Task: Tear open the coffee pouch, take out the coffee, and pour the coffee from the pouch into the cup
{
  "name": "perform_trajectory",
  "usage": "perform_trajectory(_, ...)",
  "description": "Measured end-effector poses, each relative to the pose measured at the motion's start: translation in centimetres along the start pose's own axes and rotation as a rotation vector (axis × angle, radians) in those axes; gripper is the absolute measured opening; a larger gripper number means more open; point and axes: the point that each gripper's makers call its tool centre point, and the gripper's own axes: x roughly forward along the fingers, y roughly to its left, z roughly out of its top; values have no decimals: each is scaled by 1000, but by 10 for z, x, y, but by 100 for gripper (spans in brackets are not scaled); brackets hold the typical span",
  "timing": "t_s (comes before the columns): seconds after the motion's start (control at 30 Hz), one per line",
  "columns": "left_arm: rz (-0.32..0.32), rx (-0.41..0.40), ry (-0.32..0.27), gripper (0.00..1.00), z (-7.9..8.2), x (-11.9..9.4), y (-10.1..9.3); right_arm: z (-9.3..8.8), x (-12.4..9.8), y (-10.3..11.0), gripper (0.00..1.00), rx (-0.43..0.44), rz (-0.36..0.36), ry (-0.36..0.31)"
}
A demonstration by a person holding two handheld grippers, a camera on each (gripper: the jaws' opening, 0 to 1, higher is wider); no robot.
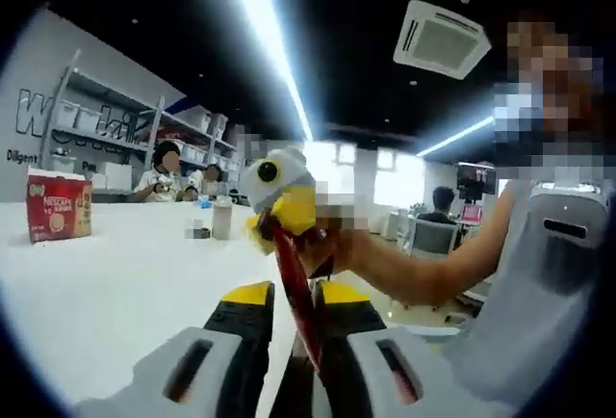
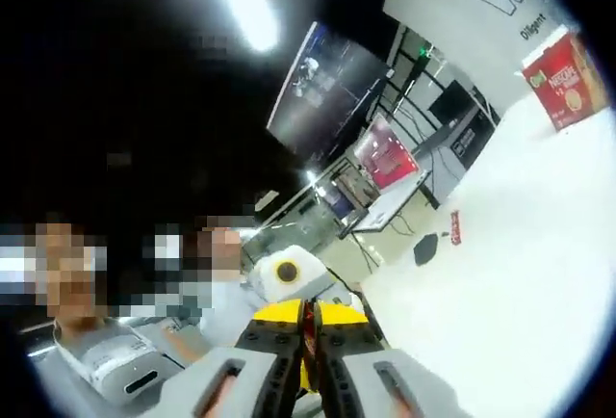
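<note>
1. Fingers of the left gripper (image 1: 306,326), at the bottom centre of the left gripper view, are clenched on the lower end of a thin red coffee pouch (image 1: 294,288), which stands up between them toward the frame's middle.
2. Fingers of the right gripper (image 2: 309,339), low in the middle of the right gripper view, are clenched on the same pouch (image 2: 308,322), seen edge-on there as a narrow red sliver. In the left gripper view that gripper (image 1: 281,196) comes in at the centre, yellow tips on the pouch's upper end.
3. Handling, as a judgement: the stick pouch looks light, thin and limp, with slick film. It will bend rather than resist, so each grip should sit close to the tear line, 1 on either side, squeezing flat across the sealed strip. A grip lower on the filled part would crush powder and may spill it once opened.
4. Risk, as a judgement: a sudden rip could scatter powder; the open end should stay uppermost.
5. Farther off, the white tabletop (image 1: 115,293) spreads across the left of the left gripper view.
6. Farthest, a red coffee box (image 1: 58,208) stands at the left edge of that view, and at the upper right of the right gripper view (image 2: 568,81).
</note>
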Motion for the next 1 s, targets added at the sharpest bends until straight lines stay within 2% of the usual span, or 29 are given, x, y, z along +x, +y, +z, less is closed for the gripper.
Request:
perform_trajectory(0.13, -24, -46, 4, 19, -22, 5, -8, 6, -2, 2, 4, -36, -6, -31)
perform_trajectory(0.2, -28, -52, 14, 12, -30, 8, -11, 8, -5, 2, 4, -44, -7, -47)
perform_trajectory(0.27, -28, -64, -6, 10, -31, 8, -14, 7, -6, 0, 4, -58, -16, -45)
perform_trajectory(0.3, -37, -112, -3, 9, -32, 8, -16, 8, -7, -2, 5, -73, -15, -47)
perform_trajectory(0.37, -21, -126, 19, 8, -34, 8, -15, 5, -8, 0, 5, -187, -14, -36)
perform_trajectory(0.4, -18, -141, 37, 8, -37, 8, -15, 4, -9, -2, 6, -290, -49, -28)
perform_trajectory(0.47, -15, -158, 32, 8, -36, 7, -17, -4, -12, -1, 10, -369, -72, 4)
perform_trajectory(0.53, -24, -197, 8, 8, -31, 6, -19, -14, -11, -1, 19, -368, -79, 27)
perform_trajectory(0.63, -31, -184, 22, 8, -33, 8, -23, -25, -10, -3, 15, -376, -83, 38)
perform_trajectory(0.73, -45, -173, 53, 8, -39, 11, -29, -27, -9, -3, 13, -364, -74, 13)
perform_trajectory(0.87, -71, -180, 59, 8, -42, 11, -35, -29, -10, -2, 9, -333, -54, 5)
perform_trajectory(0.93, -81, -186, 52, 10, -41, 12, -36, -26, -11, -5, 8, -370, -83, -6)
perform_trajectory(1.0, -49, -172, 17, 12, -37, 13, -30, -19, -12, -7, 7, -431, -116, -31)
